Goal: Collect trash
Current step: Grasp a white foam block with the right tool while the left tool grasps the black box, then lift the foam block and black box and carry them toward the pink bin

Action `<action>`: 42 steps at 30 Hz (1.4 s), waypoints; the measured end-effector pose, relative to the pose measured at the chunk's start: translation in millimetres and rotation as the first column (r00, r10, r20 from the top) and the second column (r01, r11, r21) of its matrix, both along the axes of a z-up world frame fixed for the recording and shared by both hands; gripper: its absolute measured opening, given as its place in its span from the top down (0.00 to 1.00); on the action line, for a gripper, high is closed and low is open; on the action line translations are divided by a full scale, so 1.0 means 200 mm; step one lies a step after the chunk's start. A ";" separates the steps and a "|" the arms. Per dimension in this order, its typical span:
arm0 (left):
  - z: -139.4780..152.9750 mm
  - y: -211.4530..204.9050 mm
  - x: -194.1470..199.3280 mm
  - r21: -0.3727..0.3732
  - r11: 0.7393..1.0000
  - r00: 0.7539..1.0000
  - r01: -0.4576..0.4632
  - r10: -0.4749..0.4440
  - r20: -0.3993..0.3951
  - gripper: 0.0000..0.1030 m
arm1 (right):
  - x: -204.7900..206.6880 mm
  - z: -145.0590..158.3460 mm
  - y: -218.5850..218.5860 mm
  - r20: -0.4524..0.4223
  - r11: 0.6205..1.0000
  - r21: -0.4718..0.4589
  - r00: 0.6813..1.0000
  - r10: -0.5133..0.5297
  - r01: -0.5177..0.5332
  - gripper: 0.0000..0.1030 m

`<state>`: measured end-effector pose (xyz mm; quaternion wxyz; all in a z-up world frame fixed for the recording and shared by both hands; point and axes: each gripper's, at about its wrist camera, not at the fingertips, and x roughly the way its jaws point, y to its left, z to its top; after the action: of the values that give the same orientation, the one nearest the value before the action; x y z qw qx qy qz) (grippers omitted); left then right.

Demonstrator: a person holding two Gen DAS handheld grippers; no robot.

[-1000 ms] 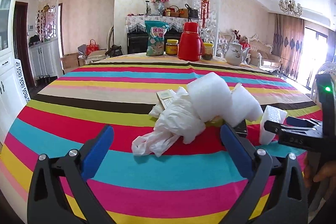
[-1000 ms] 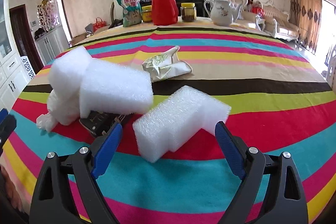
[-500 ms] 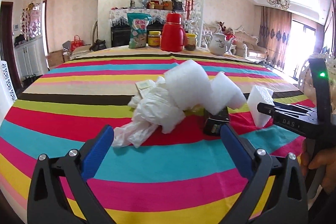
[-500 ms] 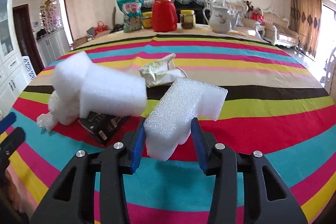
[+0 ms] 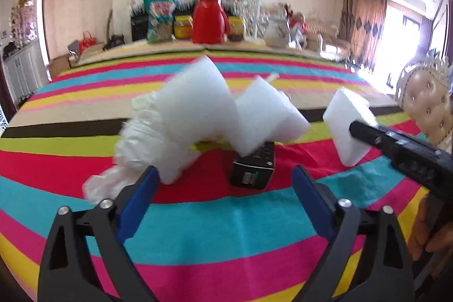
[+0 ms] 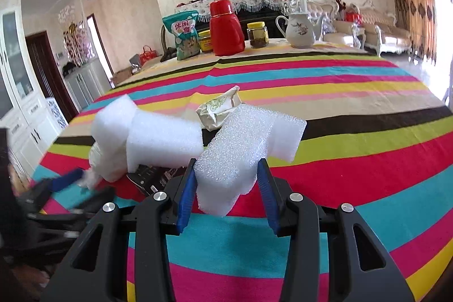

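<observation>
My right gripper (image 6: 226, 183) is shut on an L-shaped white foam block (image 6: 246, 149) and holds it just above the striped tablecloth (image 6: 339, 166). The left wrist view shows that block (image 5: 348, 126) at the right, off the cloth. A larger white foam piece (image 5: 198, 109) leans on a crumpled plastic bag (image 5: 136, 143) and a small black box (image 5: 253, 171). My left gripper (image 5: 223, 188) is closing. The box and the foam's lower end lie between its jaws, and the pads press on nothing. A crumpled wrapper (image 6: 218, 109) lies behind the held block.
At the table's far edge stand a snack bag (image 6: 184, 33), a red thermos (image 6: 225, 27), two jars (image 6: 257, 34) and a white teapot (image 6: 300, 29). A padded chair (image 5: 424, 104) stands at the table's right side. A hand (image 5: 424, 231) holds the right gripper.
The right gripper shut on the L-shaped foam block and lifted it off the cloth. The left gripper moved in close to the foam, bag and box, and its jaws narrowed slightly.
</observation>
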<state>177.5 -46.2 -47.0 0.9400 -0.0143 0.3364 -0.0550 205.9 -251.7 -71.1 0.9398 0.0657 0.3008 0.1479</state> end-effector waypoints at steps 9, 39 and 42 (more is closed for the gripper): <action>-0.10 -0.12 0.23 0.022 0.999 0.990 0.038 -0.035 -0.135 0.30 | -0.02 0.04 -0.03 0.026 1.000 0.024 1.000 -0.002 0.001 0.60; 0.06 0.23 -0.38 0.172 0.984 0.999 -0.042 0.037 0.030 0.64 | -0.04 0.02 0.08 0.030 0.997 0.012 0.997 0.077 -0.077 0.60; 0.07 0.30 -0.37 0.127 0.990 0.998 -0.066 0.063 0.025 0.64 | -0.05 0.01 0.09 0.027 0.997 0.014 0.997 0.079 -0.079 0.60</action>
<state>102.5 12.9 -33.7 0.9437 0.0357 0.3288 -0.0029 195.7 -233.7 -69.0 0.9367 0.0588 0.2894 0.1881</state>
